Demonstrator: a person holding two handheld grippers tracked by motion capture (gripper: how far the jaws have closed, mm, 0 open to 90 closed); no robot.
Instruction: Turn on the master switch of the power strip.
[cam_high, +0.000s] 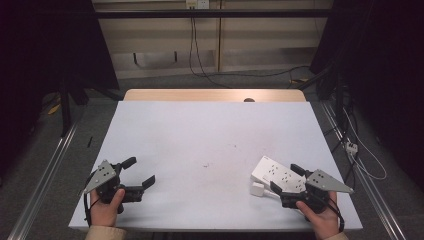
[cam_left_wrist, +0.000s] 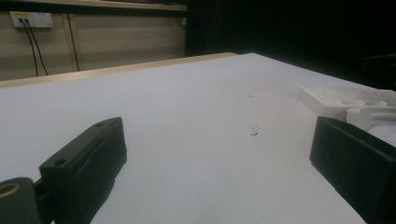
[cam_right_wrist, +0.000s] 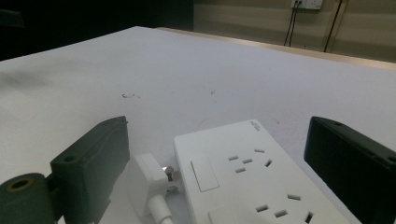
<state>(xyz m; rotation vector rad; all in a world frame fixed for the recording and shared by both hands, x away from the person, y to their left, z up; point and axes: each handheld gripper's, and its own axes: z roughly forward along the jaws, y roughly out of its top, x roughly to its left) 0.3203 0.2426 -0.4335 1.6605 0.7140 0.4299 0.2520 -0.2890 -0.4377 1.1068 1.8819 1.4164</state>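
The wide matte white table (cam_high: 210, 130) lies open at centre and far side, while near the right front edge a glossy white socket strip (cam_high: 278, 174) with its plug (cam_high: 258, 189), label unreadable, sits between the right gripper's (cam_high: 289, 181) wide-open empty jaws, and the left gripper (cam_high: 141, 172) gapes empty near left.

A pale worktop (cam_high: 210, 135) with a wooden far edge carries a white socket strip (cam_high: 278, 175) near its right front corner. A white plug (cam_right_wrist: 148, 184) lies just beside the strip, and faint dark smudges (cam_high: 206, 164) mark the middle.
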